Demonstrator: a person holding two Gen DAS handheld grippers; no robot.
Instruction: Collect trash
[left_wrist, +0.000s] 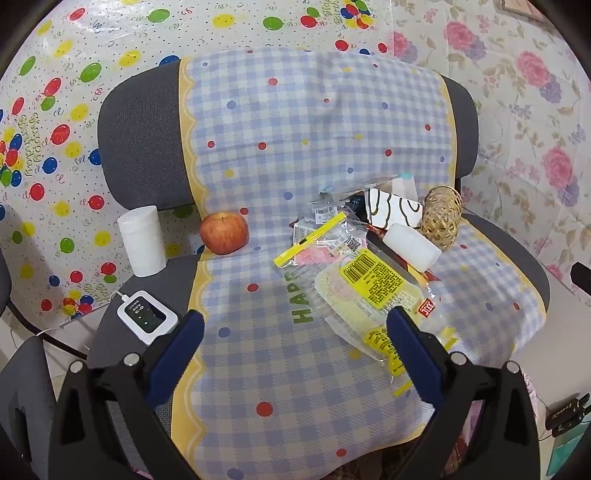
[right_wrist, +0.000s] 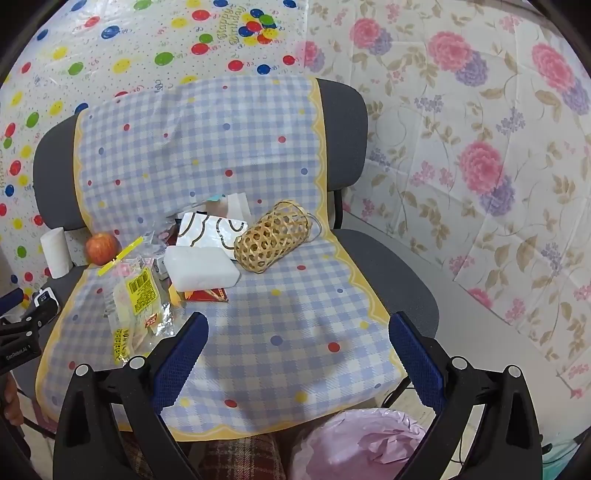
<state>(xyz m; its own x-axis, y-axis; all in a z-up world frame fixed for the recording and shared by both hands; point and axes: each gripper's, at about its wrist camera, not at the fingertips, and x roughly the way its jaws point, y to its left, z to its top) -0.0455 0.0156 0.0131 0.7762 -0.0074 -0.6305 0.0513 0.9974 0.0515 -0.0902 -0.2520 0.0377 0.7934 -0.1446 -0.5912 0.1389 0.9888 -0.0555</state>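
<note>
Trash lies on a chair seat covered by a blue checked cloth (left_wrist: 295, 369). A clear wrapper with a yellow label (left_wrist: 373, 288) lies nearest my left gripper (left_wrist: 295, 325), which is open and empty just in front of it. Behind are a yellow-zip clear bag (left_wrist: 314, 236), a white foam block (left_wrist: 412, 245) and a white box with brown swirls (left_wrist: 391, 210). In the right wrist view the wrapper (right_wrist: 138, 295), foam block (right_wrist: 201, 271) and red packet (right_wrist: 207, 294) lie left of my right gripper (right_wrist: 297, 328), open and empty over the seat.
A red apple (left_wrist: 224, 232), a white cup (left_wrist: 142, 245) and a white device with a cable (left_wrist: 147, 316) sit on the seat's left. A woven bamboo basket (right_wrist: 271, 236) lies on its side. A pink bag (right_wrist: 365, 443) hangs below the seat's front edge.
</note>
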